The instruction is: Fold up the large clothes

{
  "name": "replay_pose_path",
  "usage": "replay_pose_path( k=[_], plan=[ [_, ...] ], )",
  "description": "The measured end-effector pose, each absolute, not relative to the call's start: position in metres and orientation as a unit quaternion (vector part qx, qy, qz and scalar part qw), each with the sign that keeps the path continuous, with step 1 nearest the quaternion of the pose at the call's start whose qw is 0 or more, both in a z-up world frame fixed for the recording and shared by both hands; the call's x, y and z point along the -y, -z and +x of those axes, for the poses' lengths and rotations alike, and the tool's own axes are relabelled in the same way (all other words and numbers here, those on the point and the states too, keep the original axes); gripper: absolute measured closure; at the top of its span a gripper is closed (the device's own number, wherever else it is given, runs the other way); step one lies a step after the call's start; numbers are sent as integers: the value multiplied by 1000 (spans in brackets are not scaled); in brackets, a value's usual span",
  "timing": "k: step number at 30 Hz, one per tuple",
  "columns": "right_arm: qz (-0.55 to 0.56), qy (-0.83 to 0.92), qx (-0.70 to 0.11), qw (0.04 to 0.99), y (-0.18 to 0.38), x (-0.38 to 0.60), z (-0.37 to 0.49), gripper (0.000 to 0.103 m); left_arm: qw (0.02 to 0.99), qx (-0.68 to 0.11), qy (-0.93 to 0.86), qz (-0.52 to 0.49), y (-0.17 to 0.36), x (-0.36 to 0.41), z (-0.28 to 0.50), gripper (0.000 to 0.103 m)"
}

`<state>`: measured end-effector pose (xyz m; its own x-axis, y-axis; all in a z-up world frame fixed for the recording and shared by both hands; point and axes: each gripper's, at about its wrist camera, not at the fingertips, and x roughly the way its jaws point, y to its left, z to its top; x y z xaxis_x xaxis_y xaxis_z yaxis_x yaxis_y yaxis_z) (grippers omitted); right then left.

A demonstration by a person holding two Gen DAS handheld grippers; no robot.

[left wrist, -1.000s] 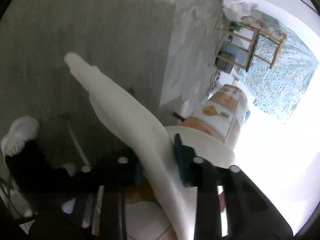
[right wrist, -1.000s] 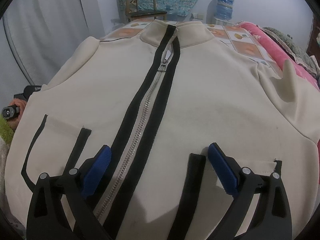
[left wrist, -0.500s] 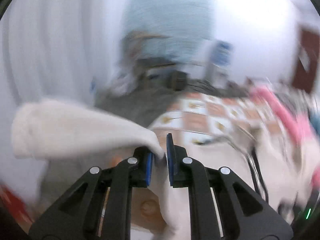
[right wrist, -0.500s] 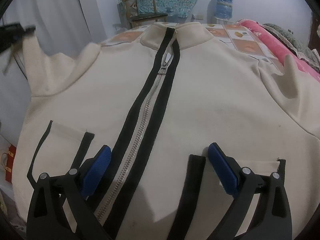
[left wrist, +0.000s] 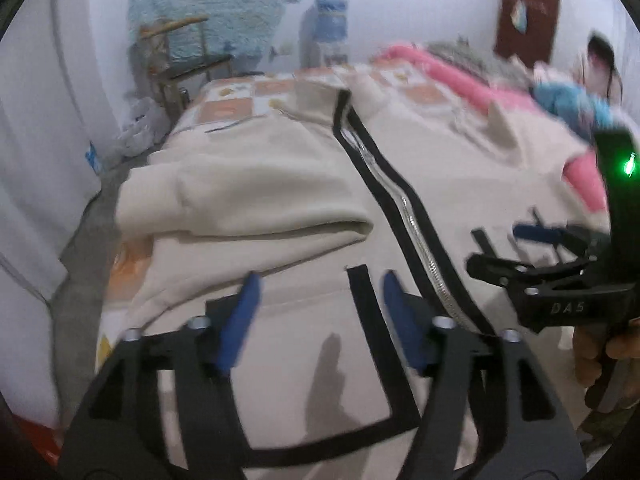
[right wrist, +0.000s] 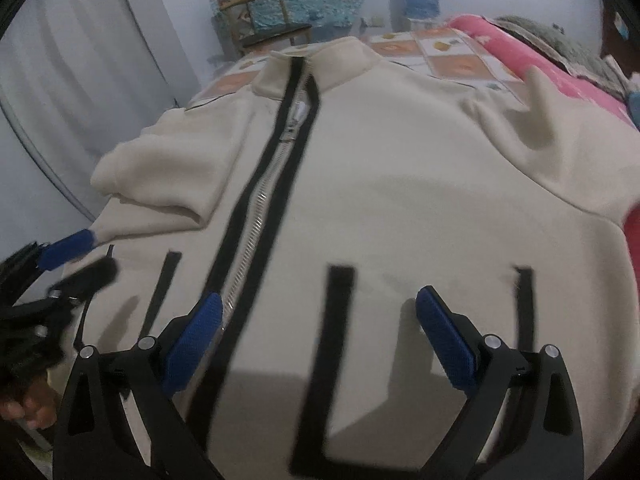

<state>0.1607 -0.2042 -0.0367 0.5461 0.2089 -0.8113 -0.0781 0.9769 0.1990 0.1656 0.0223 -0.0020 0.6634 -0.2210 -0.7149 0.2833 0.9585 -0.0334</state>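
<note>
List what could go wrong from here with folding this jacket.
1. The folded sleeve lies loose on the jacket, with neither open gripper holding it; tugging the body may let it slide off.
2. The other sleeve is bunched near the pink blanket, so it may fold in crooked.
3. The left gripper and right gripper hover close together over the hem and could collide.

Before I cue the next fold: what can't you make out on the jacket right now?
- Jacket hem: cut off by the bottom edge and gripper bodies, both views.
- Its other sleeve, past the shoulder: runs off the right edge, right wrist view.
- Folded sleeve cuff: blurred, both views.
</note>
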Motion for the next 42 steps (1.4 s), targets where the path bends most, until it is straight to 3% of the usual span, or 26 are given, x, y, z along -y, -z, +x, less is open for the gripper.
replay_pose_path(
  k=[1,5,10,16,21,30,31,33,34,35,42],
  plan=[
    [73,-82,-472,875,35,209,157,8,915,-379,136,29,4,-27,162,28],
    [79,-94,-478,870,17,225,135,8,920,-377,108,7,9,-48,159,19],
    [41,-146,-446,882,-46,222,121,8,905,-421,56,-9,34,-73,167,19],
    [-2,-275,-416,867,-99,155,171,9,900,-431,49,-54,54,-89,170,13],
    [-46,-343,-434,832,-88,67,239,13,904,-418,58,-62,56,-91,164,10],
    [-228,-382,-458,769,-15,-96,309,23,909,-406,66,-68,57,-92,163,8],
    [-252,-374,-457,767,-4,-106,314,32,909,-405,66,-68,57,-92,163,8],
    [-271,-362,-467,760,10,-115,322,59,910,-405,64,-67,57,-92,162,8],
    [-272,-352,-478,757,15,-115,328,78,910,-405,63,-66,57,-91,162,8],
    [-262,-352,-486,755,15,-111,332,88,910,-405,63,-65,57,-91,162,8],
    [-136,-361,-430,816,-71,-22,326,91,911,-408,52,-42,58,-81,162,8]
  ],
)
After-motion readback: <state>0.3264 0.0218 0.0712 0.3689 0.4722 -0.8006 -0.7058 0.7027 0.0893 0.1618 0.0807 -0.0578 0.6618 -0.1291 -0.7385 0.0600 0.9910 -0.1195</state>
